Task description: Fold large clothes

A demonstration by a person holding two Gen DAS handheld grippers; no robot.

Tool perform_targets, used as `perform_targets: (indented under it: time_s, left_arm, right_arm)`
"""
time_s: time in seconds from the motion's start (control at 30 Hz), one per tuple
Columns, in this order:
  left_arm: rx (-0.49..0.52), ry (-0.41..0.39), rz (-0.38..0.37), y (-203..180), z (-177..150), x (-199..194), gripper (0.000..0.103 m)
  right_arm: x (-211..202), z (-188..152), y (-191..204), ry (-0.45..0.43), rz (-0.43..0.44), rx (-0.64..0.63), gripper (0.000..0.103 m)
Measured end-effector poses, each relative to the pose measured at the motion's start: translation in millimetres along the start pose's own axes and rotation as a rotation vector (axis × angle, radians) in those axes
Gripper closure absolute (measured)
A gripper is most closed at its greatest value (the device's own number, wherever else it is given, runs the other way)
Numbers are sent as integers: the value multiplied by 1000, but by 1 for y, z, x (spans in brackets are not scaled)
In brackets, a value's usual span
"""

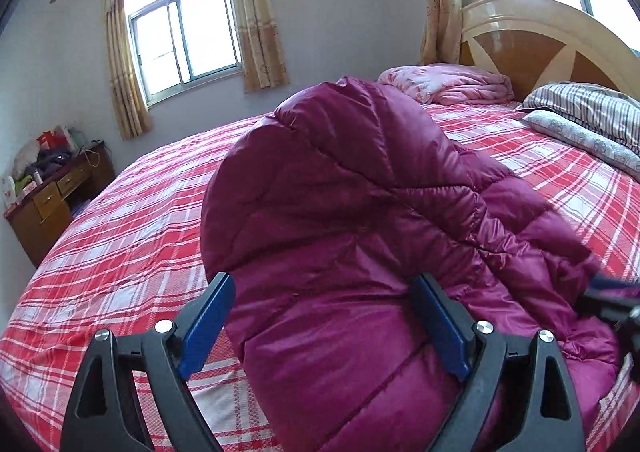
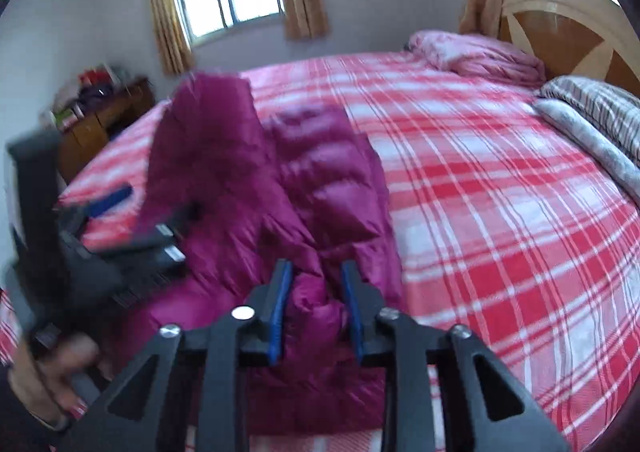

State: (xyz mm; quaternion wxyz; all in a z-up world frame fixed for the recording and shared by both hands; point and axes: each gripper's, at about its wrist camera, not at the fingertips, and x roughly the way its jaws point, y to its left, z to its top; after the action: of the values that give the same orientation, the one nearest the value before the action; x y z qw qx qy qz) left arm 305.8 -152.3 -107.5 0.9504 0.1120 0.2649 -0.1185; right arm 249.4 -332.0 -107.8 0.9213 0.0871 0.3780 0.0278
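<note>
Red-and-white plaid-sheeted bed [image 2: 480, 179] carries magenta quilted puffer coat [image 2: 320, 187], pink folded quilt [image 2: 476, 51], grey striped bedding [image 2: 596, 107] by the headboard.

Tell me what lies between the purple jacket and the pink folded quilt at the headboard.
Only bare red plaid bedsheet. In the right wrist view, nothing sits on the stretch from the purple jacket to the pink quilt.
</note>
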Motion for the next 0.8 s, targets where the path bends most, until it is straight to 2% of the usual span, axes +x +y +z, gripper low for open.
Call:
perform_targets:
  time_s: [0.1,0.2,0.27,0.33,0.4,0.57,0.67,0.73,0.77,0.8]
  left_arm:
    - [8,0,-66,-9,1,0,13]
    - [60,-14,-59,-23,1,1,12]
    - [59,-14,-65,-22,3,2,13]
    - [38,-11,-91,-17,3,2,13]
    - [13,-4,-104,-10,4,3,13]
    - [-83,-75,-24,28,14,-9,13]
    - [-140,-64,17,50,16,-4,13]
    - [-154,-16,21,57,12,8,13]
    - [-158,2,24,58,11,13,13]
    - [-160,15,21,58,10,17,13]
  right_arm:
    - [10,-17,-16,35,8,35,83]
    - [9,-19,-15,47,-5,7,83]
    - [1,-11,-20,40,16,36,79]
    - [-14,6,-27,-22,41,85,65]
    - [-28,25,-30,-90,48,123,32]
    - [-12,80,-8,-113,68,42,30]
    - [20,105,8,-32,162,2,30]
    - [43,109,16,31,173,-32,34]
    - [56,106,17,78,198,-24,55]
    - [62,103,14,104,224,-10,81]
